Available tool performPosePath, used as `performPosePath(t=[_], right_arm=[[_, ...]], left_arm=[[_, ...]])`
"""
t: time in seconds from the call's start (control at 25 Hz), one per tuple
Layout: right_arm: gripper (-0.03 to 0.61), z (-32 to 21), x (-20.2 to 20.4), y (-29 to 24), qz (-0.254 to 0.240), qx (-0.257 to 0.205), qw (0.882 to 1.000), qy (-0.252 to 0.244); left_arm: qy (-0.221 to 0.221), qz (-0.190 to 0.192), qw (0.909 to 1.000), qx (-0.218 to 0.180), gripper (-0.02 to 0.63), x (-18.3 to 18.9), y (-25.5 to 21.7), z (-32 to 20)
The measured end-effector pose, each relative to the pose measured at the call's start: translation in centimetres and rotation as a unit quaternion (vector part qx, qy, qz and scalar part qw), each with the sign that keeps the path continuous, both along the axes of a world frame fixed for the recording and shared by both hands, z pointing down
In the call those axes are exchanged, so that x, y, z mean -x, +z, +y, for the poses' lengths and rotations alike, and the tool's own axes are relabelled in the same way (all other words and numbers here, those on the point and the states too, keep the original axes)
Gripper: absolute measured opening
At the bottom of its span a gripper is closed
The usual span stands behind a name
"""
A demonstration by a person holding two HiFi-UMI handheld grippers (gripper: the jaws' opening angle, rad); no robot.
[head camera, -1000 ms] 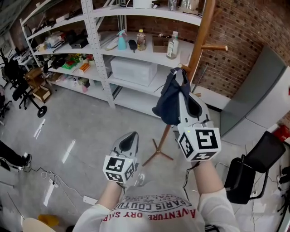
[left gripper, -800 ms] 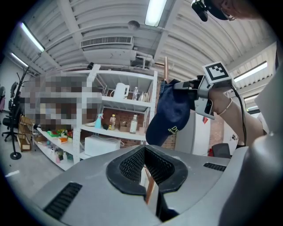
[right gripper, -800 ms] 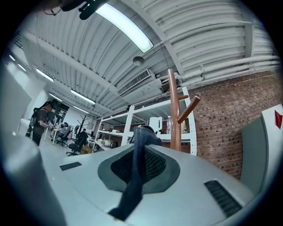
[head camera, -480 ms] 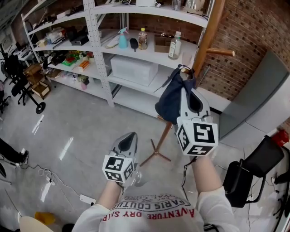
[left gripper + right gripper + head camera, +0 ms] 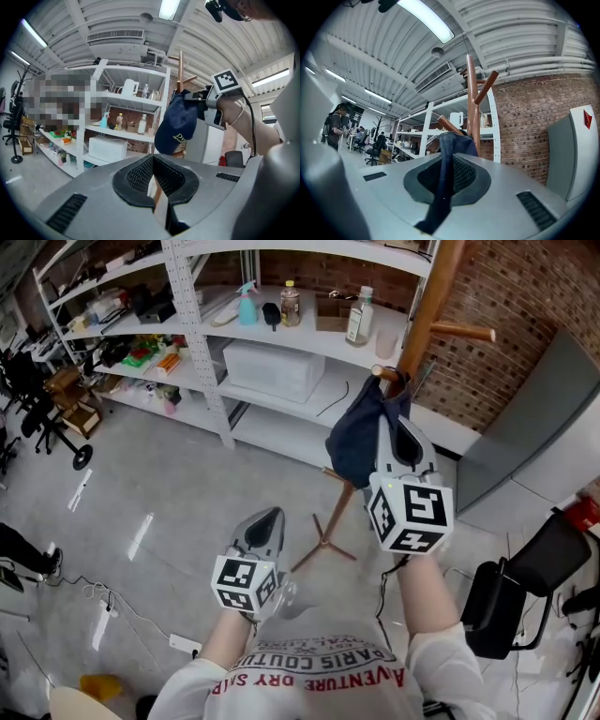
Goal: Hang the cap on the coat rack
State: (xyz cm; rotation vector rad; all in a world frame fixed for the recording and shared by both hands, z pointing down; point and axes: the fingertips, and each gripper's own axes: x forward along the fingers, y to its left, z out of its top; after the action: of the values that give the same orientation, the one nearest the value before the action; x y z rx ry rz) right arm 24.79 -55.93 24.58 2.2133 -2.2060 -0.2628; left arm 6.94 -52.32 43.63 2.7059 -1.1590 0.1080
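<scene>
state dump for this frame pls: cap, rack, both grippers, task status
cap: dark blue, hangs from the right gripper, raised against the rack
right gripper: shut on cap fabric
left gripper: shut, empty, held low and away from the rack
rack: wooden pole with pegs; cap's top edge is at the lower peg
task status: cap at the peg, not released; cannot tell if it is hooked on
</scene>
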Motion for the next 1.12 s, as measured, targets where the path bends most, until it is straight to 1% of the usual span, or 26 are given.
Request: performPosePath(t=[0.2, 0.52, 0.76, 0.88, 0.92, 0.96, 1.12], right_arm=[[0.018, -0.2, -0.6, 2.4, -0.017, 0.019, 1.0, 0.002], [0.02, 0.1, -0.1, 3.3, 0.0, 0.013, 1.0, 0.005], [0.021, 0.9, -0.1, 3.5, -0.037, 0.019, 0.999, -0.01], [0.024, 1.7, 0.5, 3.0, -0.034, 0.016, 0.999, -0.011], [0.052, 1.9, 0.8, 2.8, -0.031, 0.014, 0.999, -0.015], [0.103, 2.3, 1.1, 2.6, -0.029, 0.011, 0.999, -0.021], [0.114, 5.0, 1.8, 1.9, -0.027, -0.009, 0.999, -0.032]], left_arm=[[0.002, -0.01, 0.9999, 0.008, 0.006, -0.1, 0.7, 0.1], [0.004, -0.014, 0.9999, 0.009, 0.006, 0.0, 0.7, 0.3], [0.006, -0.012, 0.9999, 0.009, 0.006, 0.0, 0.5, 0.7], [0.007, -0.009, 0.9999, 0.0, 0.006, 0.4, -0.3, 1.1], [0.007, -0.008, 0.9999, -0.004, 0.006, 0.4, -0.6, 1.2], [0.009, -0.007, 0.9999, -0.009, 0.006, 0.4, -0.9, 1.4], [0.021, -0.004, 0.9996, -0.016, 0.006, 0.0, -1.6, 2.8]])
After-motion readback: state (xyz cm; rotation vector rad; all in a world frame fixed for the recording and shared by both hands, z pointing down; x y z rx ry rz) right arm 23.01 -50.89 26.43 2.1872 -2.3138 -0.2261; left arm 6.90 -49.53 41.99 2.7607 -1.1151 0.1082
